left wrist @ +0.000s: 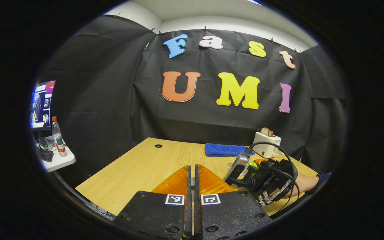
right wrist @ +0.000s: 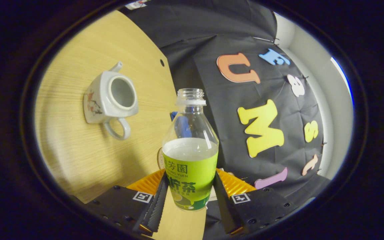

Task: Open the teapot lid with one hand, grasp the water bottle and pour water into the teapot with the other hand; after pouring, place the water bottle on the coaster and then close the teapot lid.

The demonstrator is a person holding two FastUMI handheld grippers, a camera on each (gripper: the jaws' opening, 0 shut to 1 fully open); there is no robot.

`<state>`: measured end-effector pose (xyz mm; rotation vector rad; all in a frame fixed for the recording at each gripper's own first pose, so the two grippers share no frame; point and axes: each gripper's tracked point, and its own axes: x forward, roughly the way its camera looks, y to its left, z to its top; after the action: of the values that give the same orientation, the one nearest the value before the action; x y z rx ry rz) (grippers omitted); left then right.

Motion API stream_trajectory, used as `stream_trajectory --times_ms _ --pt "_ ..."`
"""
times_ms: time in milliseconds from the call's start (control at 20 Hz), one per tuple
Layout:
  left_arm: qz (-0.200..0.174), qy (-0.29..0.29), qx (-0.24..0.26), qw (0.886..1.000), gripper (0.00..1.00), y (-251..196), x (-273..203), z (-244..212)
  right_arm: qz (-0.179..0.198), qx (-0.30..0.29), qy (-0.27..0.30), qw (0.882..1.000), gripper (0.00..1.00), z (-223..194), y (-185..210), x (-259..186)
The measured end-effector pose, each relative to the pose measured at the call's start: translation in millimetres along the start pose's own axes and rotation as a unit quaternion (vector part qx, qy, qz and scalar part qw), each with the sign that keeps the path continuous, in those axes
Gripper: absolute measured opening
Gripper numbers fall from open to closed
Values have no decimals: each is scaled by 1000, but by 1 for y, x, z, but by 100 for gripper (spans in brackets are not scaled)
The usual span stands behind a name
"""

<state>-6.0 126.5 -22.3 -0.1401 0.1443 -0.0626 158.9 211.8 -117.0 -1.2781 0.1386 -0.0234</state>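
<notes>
My left gripper (left wrist: pixel 192 180) hangs above the wooden table (left wrist: pixel 135 173), its jaws nearly closed on a small pale grey bit, the teapot lid (left wrist: pixel 192 182); the rest of the lid is hidden below the fingers. The white teapot (right wrist: pixel 110 98) stands lidless on the table, its mouth open, handle toward me. My right gripper (right wrist: pixel 190 188) is shut on the green label of an uncapped water bottle (right wrist: pixel 190 156), about half full, held to the right of the teapot. In the left gripper view the right gripper (left wrist: pixel 242 168) and the hand holding it are low on the right.
A folded blue cloth (left wrist: pixel 223 149) and a white toaster (left wrist: pixel 267 144) with toast lie at the table's far edge. A side table at the left carries a monitor (left wrist: pixel 42 105) and another bottle (left wrist: pixel 58 136). A pale round edge (right wrist: pixel 159 158) peeks from behind the held bottle.
</notes>
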Motion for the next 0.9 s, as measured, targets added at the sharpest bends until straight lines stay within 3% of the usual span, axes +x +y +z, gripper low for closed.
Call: stream_trajectory --times_ms 250,550,900 --pt "3 3 1 1000 4 6 1 -1 -45 -90 -17 995 71 7 -7 1" --pt "5 -1 7 1000 4 5 0 1 -96 -183 -26 978 71 14 -22 4" --pt "8 2 8 1000 4 10 -1 0 -133 -242 -45 960 70 23 -31 1"
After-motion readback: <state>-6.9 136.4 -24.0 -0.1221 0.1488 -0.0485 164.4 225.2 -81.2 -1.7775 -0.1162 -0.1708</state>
